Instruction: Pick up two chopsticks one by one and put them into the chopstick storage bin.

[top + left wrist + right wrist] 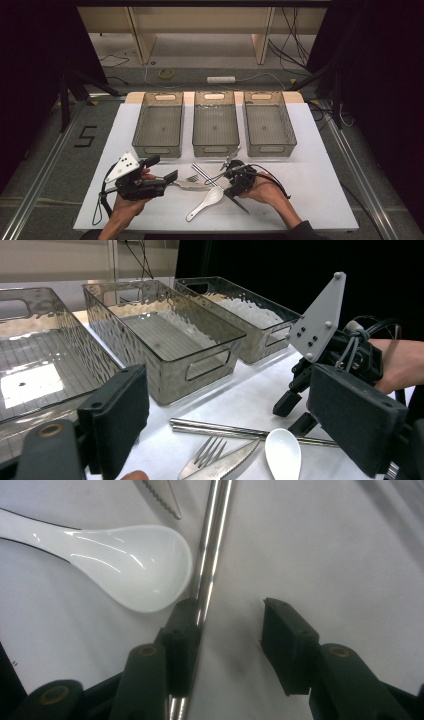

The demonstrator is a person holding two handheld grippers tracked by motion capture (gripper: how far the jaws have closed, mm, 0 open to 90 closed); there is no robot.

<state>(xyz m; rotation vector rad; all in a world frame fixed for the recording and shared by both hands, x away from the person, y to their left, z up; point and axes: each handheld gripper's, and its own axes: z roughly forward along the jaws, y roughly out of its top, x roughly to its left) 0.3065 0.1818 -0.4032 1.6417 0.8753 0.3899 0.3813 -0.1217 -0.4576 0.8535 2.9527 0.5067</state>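
Currently your right gripper (227, 630) stands released at lower centre, one jaw overlapping the pair of shiny steel chopsticks (212, 535), which lie beside the glossy white ceramic spoon (135, 567). Shift sideways until both rods sit between the jaws, then clench. Your left gripper (165, 175), likewise released, hovers at lower left.

We find the table's (320, 165) right side bare and passable, while three bins (215, 131) wall off the far edge and the fork (192, 178), knife (227, 464), spoon (206, 202) and chopsticks (205, 175) crowd the near centre.
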